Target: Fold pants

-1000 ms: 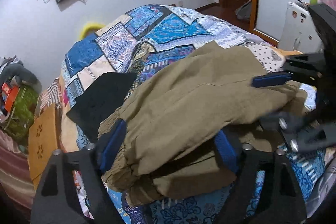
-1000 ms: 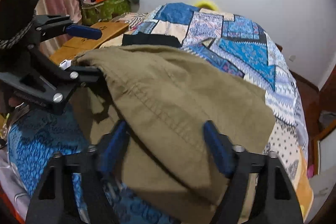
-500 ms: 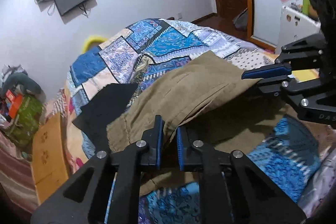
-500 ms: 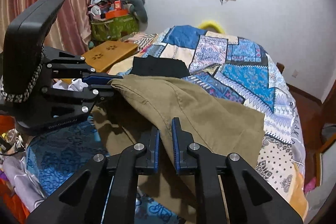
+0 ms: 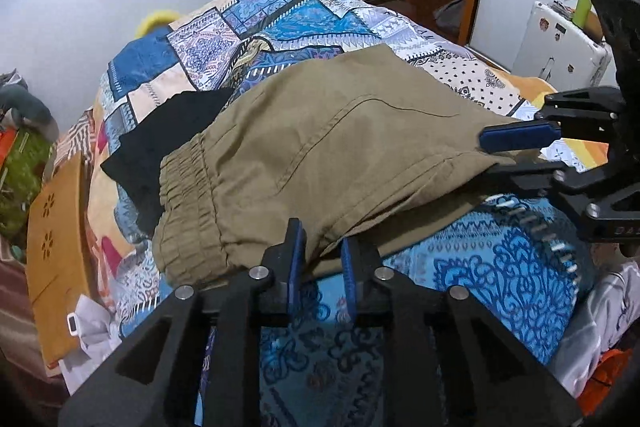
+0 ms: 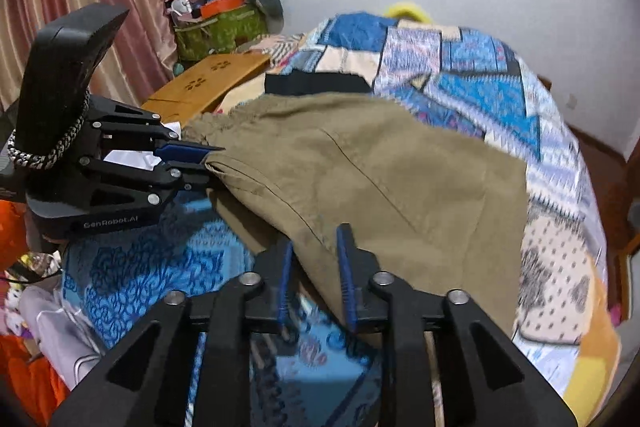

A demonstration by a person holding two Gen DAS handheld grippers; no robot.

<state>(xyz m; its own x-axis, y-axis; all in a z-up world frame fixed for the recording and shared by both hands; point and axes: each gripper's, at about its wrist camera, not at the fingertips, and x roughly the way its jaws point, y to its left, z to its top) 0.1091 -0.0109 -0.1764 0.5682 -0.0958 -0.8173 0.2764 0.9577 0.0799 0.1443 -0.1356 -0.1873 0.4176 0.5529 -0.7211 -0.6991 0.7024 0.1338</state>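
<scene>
Two grippers meet the olive pants [image 5: 320,147] on the patchwork bed [image 5: 280,15]; we see the left gripper [image 5: 322,257] at the near edge of the pants, jaws slightly apart with cloth between them — whether they pinch it we cannot tell; the right gripper [image 6: 314,259] sits likewise at the near hem, jaws parted a little, grip unclear. The pants lie folded on the bed, elastic waistband beside a black garment [image 5: 168,143] — a wooden board [image 6: 208,83] lies beyond it.
</scene>
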